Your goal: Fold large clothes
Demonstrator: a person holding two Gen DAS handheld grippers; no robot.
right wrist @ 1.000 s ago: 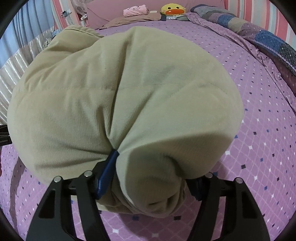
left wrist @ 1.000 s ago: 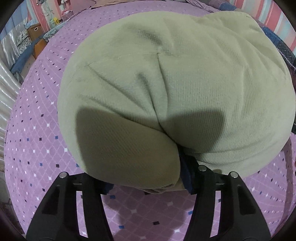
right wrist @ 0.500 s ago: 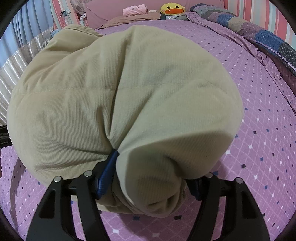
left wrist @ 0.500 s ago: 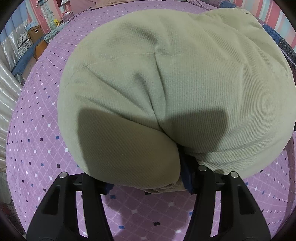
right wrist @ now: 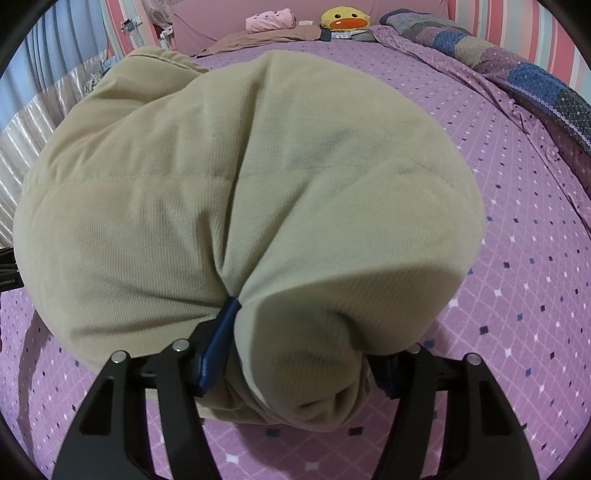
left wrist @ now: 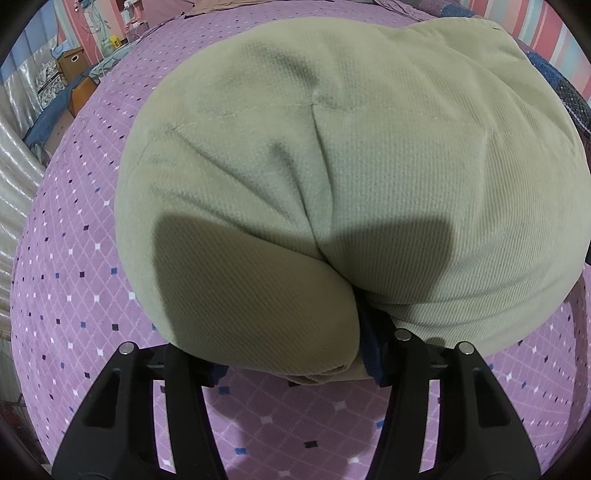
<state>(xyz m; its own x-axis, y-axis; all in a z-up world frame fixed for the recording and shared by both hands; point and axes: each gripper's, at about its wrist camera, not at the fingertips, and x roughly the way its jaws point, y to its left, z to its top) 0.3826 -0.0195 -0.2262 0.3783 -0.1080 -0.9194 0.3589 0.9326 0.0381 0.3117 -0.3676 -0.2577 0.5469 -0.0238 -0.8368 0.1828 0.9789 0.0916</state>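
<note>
A large khaki-green corduroy garment (left wrist: 332, 184) lies bunched on the purple bedspread (left wrist: 74, 277) and fills most of both views. My left gripper (left wrist: 291, 363) is shut on a thick fold of its near edge, with a blue pad (left wrist: 371, 354) pressed against the cloth. In the right wrist view the same garment (right wrist: 240, 203) bulges ahead, and my right gripper (right wrist: 295, 365) is shut on another thick fold of its near edge, a blue pad (right wrist: 218, 343) showing at the left.
A patchwork quilt (right wrist: 535, 85) lies along the bed's right side. A yellow duck plush (right wrist: 345, 20) and a pink pillow (right wrist: 269, 20) sit at the head. Boxes and clutter (left wrist: 70, 66) stand beyond the bed's left edge, by a shiny curtain (left wrist: 14, 166).
The garment has shifted slightly in both views as the grippers hold it. The grips have not changed.
</note>
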